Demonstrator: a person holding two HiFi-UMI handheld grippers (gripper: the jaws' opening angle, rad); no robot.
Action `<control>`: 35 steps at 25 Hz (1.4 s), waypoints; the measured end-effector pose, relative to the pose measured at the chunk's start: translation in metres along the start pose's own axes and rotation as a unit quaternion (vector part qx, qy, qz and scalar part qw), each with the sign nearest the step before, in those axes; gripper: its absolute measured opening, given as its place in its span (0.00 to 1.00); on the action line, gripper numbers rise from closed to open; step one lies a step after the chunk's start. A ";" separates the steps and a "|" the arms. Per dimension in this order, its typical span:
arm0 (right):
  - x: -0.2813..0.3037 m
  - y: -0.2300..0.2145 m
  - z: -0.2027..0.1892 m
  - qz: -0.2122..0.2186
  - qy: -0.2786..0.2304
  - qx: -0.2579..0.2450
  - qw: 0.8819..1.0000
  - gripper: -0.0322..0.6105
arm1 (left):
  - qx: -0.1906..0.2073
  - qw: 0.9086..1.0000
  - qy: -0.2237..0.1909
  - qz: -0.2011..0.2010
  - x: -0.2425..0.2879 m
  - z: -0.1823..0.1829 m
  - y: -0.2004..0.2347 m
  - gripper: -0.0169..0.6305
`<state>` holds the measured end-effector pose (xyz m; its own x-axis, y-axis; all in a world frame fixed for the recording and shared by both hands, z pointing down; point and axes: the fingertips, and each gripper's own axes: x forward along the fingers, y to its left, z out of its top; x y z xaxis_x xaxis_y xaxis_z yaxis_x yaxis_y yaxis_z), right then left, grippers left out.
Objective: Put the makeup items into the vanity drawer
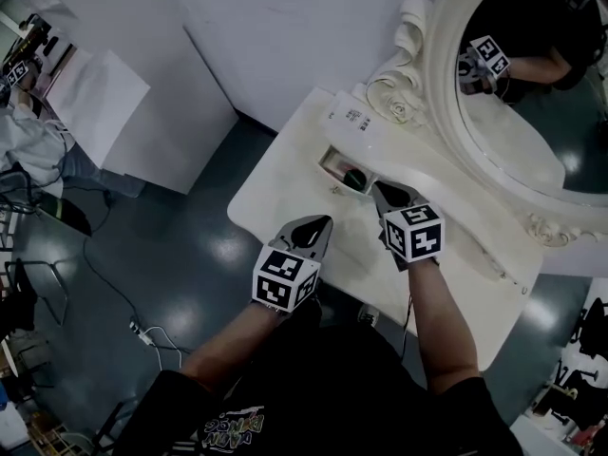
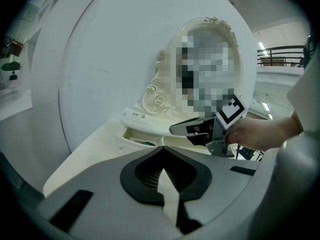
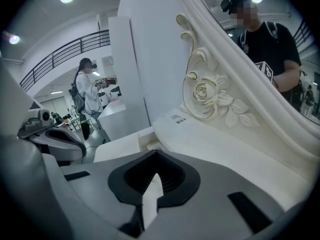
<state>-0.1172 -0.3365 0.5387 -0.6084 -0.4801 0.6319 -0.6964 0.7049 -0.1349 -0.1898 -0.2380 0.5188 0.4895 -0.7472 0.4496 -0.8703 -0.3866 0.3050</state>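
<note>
**Ana:** Both grippers are over the counter [image 1: 285, 179] now, right in front of the mirror [image 1: 532, 112]. The left gripper [image 1: 323, 224] has its jaws pressed together with nothing between them. It's the same for the right gripper [image 1: 382, 191], jaws together and empty.

**Ben:** And the makeup items [image 1: 353, 178]?

**Ana:** They're in the drawer [image 1: 328, 160], which stands open under the raised ledge. I can make out something dark and round and something pinkish beside it. The right gripper's tips hang just beside the drawer's near corner, and the left gripper sits a little further back.

**Ben:** So loading looks done, and I'd say what's left is closing it.

**Ana:** That's my read too. To do it well, keep the jaws together and use the blunt tips as a pusher. Set them flat on the middle of the drawer front, not on a corner, so the drawer slides straight and doesn't twist.

**Ben:** Is there anything to watch for?

**Ana:** Check that nothing pokes above the rim before it goes under the ledge, because a tall item could catch there. Push slowly and evenly, and keep the other gripper off the counter's edge. From here I can't tell whether the front has a knob.
</note>
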 end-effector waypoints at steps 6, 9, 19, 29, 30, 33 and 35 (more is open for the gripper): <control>-0.045 -0.002 -0.001 -0.002 -0.032 0.011 0.999 0.10 | 0.008 1.000 -0.008 0.007 -0.008 0.004 -0.021 0.04; -0.067 -0.003 -0.004 -0.004 -0.045 0.012 0.999 0.10 | 0.012 1.000 -0.012 0.008 -0.010 0.005 -0.035 0.04; -0.146 -0.007 -0.021 -0.021 -0.087 0.024 0.996 0.10 | 0.035 0.999 -0.021 -0.007 -0.012 0.006 -0.090 0.04; -0.214 0.002 -0.048 -0.020 -0.119 0.039 0.992 0.10 | 0.043 0.999 -0.026 -0.021 -0.024 0.001 -0.145 0.04; -0.220 0.003 -0.051 -0.019 -0.120 0.037 0.992 0.10 | 0.042 0.999 -0.027 -0.021 -0.026 0.000 -0.150 0.04; -0.235 0.007 -0.060 -0.015 -0.124 0.032 0.992 0.10 | 0.042 0.998 -0.030 -0.020 -0.029 -0.003 -0.164 0.04; -0.244 0.008 -0.066 -0.012 -0.128 0.031 0.991 0.10 | 0.042 0.998 -0.030 -0.018 -0.032 -0.005 -0.174 0.04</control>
<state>0.0506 -0.1790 0.4332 -0.6620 -0.6189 0.4228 -0.7296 0.6612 -0.1744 -0.0535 -0.1445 0.4556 0.5194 -0.7617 0.3873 -0.8544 -0.4568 0.2475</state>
